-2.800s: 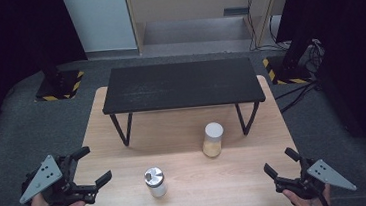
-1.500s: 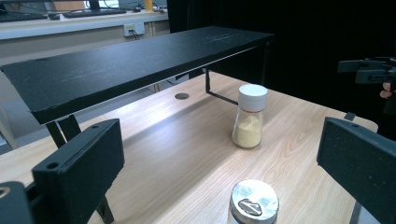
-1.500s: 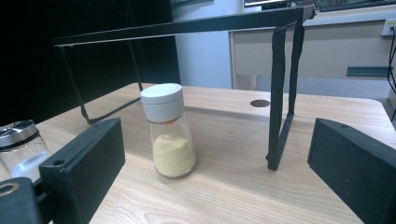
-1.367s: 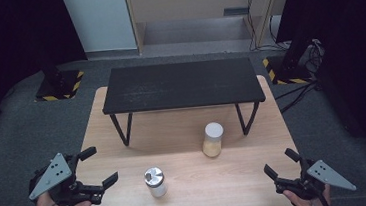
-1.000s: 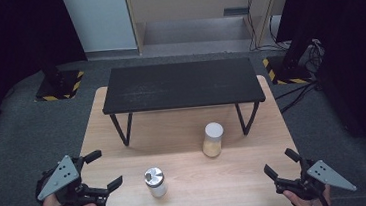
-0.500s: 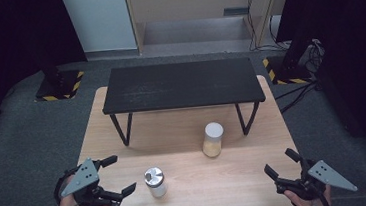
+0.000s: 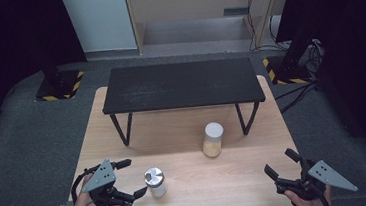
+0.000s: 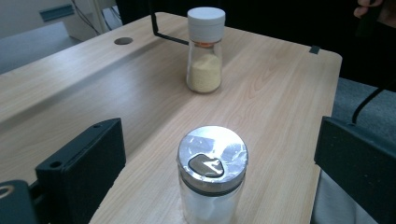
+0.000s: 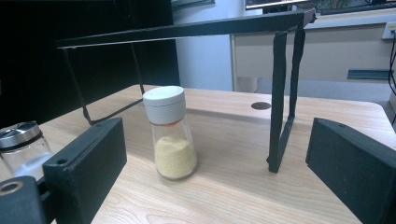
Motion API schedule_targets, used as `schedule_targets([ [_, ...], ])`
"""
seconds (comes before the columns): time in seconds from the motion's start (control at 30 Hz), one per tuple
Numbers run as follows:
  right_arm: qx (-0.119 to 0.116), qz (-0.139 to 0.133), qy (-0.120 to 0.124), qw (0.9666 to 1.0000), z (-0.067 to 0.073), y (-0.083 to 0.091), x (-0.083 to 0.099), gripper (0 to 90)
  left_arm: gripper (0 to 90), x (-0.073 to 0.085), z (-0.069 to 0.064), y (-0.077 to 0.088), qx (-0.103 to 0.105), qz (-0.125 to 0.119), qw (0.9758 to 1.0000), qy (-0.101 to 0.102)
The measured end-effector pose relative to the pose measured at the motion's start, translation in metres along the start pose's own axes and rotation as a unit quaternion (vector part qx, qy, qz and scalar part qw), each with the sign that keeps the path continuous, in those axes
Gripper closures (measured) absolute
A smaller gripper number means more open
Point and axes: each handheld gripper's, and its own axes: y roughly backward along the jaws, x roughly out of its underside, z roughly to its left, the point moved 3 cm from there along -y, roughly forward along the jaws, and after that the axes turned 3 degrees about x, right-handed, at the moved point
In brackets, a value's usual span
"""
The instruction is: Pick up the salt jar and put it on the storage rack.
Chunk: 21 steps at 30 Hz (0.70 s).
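Left gripper (image 7: 129, 179) has moved in from the table's (image 7: 183, 133) left edge toward the steel-lidded jar (image 7: 155, 181); jaws wide, the jar between them in the left gripper view, untouched; jar stands upright near the front edge; right gripper (image 7: 282, 163) unchanged at the front right corner, jaws wide, empty; white-capped shaker (image 7: 213, 139) unmoved, upright beside the black stand (image 7: 182, 84).

A pale wooden tabletop (image 7: 183, 133) carries a low black metal stand (image 7: 182, 85) at its far side, a white-capped jar (image 7: 213, 139) of yellow powder, and nearer, a metal-lidded glass jar (image 7: 155, 181).
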Motion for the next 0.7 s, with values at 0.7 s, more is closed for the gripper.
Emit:
schedule_targets([
  [0.7,-0.002,0.004,0.001,1.0000,0.000,-0.001,0.000,5.7,4.5,0.012,0.022,-0.032,0.032,0.036,0.9981,-0.039],
])
